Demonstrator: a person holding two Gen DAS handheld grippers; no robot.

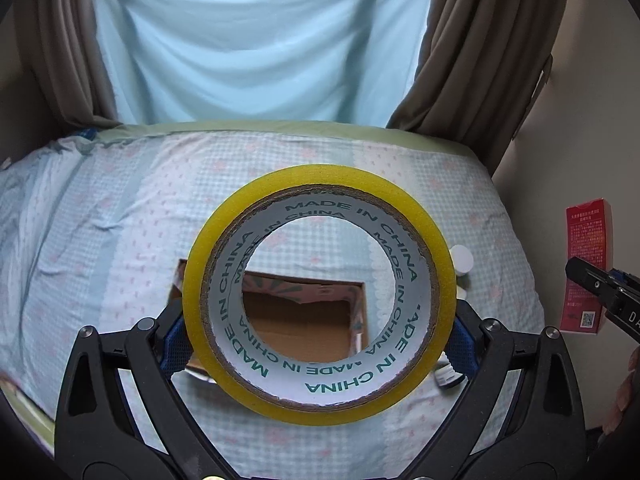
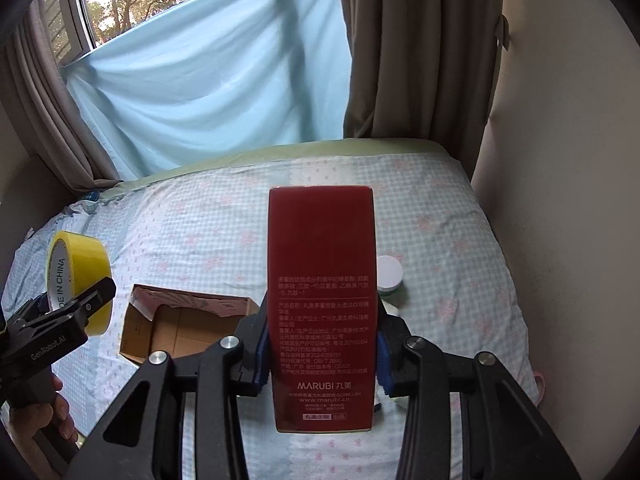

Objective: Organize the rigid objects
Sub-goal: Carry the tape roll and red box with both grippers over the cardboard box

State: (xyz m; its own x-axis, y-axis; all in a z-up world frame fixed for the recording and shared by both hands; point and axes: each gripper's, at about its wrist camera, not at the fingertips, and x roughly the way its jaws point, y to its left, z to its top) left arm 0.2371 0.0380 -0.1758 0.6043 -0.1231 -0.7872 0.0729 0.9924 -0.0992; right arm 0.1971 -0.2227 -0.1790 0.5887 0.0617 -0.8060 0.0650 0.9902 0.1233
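Left gripper (image 1: 318, 344) clamped on a roll of yellow tape (image 1: 319, 295), blue pads (image 1: 176, 344) pressing its outer edge from both sides; roll held upright, open core facing the camera, "MADE IN CHINA" printed around the inner ring. Through and below the core: an open cardboard box (image 1: 304, 320) lying on the bed (image 1: 100, 216), flaps up, interior bare brown card as far as visible. Right gripper (image 2: 322, 354) clamped on a tall red carton (image 2: 322, 300), marked MARUBI, held upright above the bedspread, pads gripping its lower half on either side. From the right wrist view the tape roll (image 2: 78, 280) sits at far left in the other gripper, raised above and just left of the box (image 2: 184, 326). A white-lidded jar (image 2: 389, 274) stands on the bed just right of the carton, partly hidden behind it. In the left wrist view a small dark bottle (image 1: 447, 378) shows just beside the right-hand pad, mostly hidden. Bedspread pale blue check with pink marks. Beyond the bed: light blue sheet (image 2: 208, 92) draped across the window, brown curtains (image 2: 384, 52) on both sides.
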